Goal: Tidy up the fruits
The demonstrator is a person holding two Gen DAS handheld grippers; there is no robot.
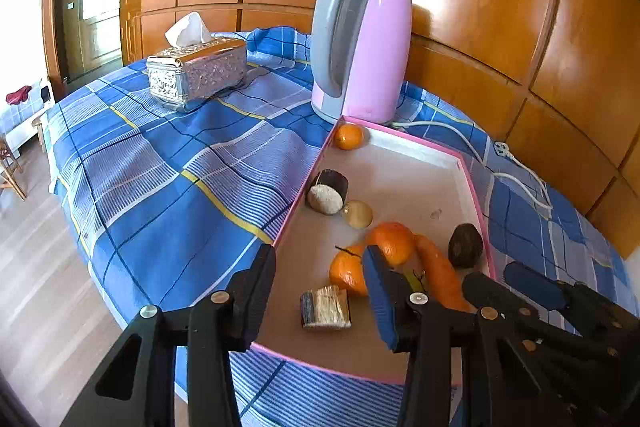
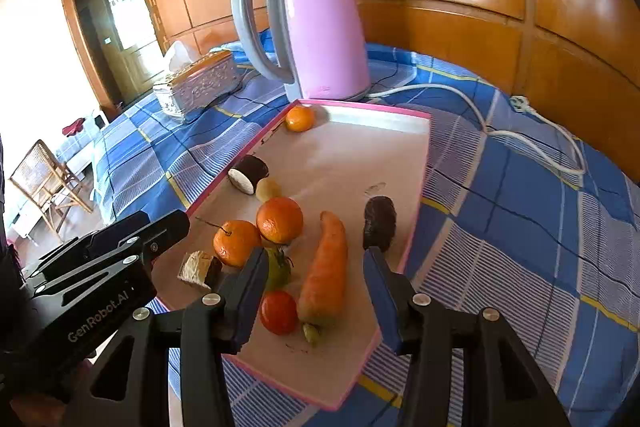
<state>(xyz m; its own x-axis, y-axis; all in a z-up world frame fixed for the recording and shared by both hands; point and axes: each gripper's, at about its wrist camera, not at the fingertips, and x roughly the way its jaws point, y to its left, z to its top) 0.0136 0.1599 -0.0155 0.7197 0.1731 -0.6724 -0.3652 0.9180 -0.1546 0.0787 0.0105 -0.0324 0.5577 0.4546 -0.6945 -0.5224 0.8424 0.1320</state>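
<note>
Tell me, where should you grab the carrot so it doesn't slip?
Probably at the thick middle of the carrot, coming down from above with the jaws across its width. It lies flat in the tray, long and tapering to a thin tip, so the middle gives the pads most to press. The right side is free; the tomato touches or nearly touches its stem end.

The left gripper [image 1: 320, 275] hangs over the near end of the pink-rimmed tray [image 1: 474, 187], jaws apart with nothing between the pads. Just under its tips lie a striped cut piece [image 1: 325, 308] and two oranges [image 1: 392, 241], a carrot [image 1: 438, 273] to their right. Farther ahead sit a dark-skinned cut piece [image 1: 327, 191] and a third orange [image 1: 349, 136]. The right gripper [image 1: 516, 287] enters from the right
</note>
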